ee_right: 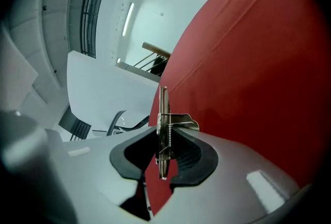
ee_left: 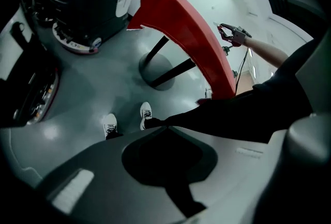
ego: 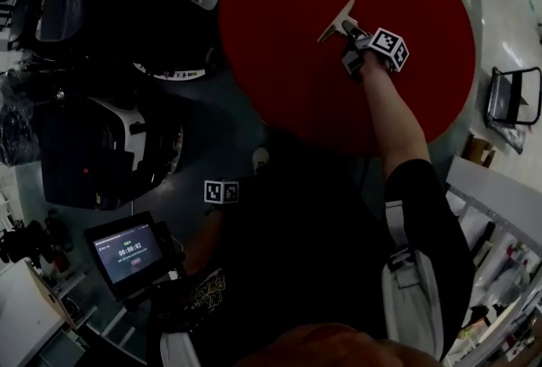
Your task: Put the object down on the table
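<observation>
The left claw (ee_left: 166, 128) is closed on nothing, low at the person's side near a small screen (ego: 127, 253) and bulky dark machines (ego: 102, 145); it has no part in this step. Over the round red worktop (ego: 279, 43), the right claw (ee_right: 163, 158) clamps a small board (ee_right: 163, 106) with a spring clip, edge-on; whether it touches the worktop is unclear. Better to tip it flat, lower until it rests, then release. Nothing blocks the spot.
</observation>
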`<state>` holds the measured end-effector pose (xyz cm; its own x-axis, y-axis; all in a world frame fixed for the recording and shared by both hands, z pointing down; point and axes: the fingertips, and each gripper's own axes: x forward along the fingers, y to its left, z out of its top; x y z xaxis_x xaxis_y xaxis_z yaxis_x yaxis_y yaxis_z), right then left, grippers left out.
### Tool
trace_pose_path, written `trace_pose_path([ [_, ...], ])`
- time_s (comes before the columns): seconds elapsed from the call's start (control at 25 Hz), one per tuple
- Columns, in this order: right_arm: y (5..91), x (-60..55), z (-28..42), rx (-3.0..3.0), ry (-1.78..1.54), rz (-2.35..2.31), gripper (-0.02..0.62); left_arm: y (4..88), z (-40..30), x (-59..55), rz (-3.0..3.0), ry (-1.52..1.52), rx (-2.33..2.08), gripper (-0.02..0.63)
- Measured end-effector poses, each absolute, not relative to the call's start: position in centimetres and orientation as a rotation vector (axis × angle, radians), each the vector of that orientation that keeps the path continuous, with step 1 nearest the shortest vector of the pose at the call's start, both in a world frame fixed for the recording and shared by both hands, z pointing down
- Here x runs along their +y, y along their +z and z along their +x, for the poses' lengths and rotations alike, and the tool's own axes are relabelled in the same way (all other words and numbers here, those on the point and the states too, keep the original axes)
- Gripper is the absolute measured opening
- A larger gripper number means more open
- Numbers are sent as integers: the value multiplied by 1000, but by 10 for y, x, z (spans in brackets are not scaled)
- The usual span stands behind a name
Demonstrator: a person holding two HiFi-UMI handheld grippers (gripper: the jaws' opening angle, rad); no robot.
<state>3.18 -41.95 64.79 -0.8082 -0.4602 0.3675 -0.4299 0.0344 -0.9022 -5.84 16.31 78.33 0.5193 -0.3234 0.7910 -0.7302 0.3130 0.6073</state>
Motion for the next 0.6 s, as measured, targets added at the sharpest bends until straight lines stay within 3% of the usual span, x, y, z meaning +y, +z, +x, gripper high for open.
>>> trace_pose_path([
  [0.36, 706, -468, -13, 2373, -2051, -948, 91, 799, -21, 205, 937, 104, -1194, 12],
  [0.6, 723, -467, -21, 2367, -2104, -963, 92, 807, -14, 199, 971, 147, -1207, 11],
])
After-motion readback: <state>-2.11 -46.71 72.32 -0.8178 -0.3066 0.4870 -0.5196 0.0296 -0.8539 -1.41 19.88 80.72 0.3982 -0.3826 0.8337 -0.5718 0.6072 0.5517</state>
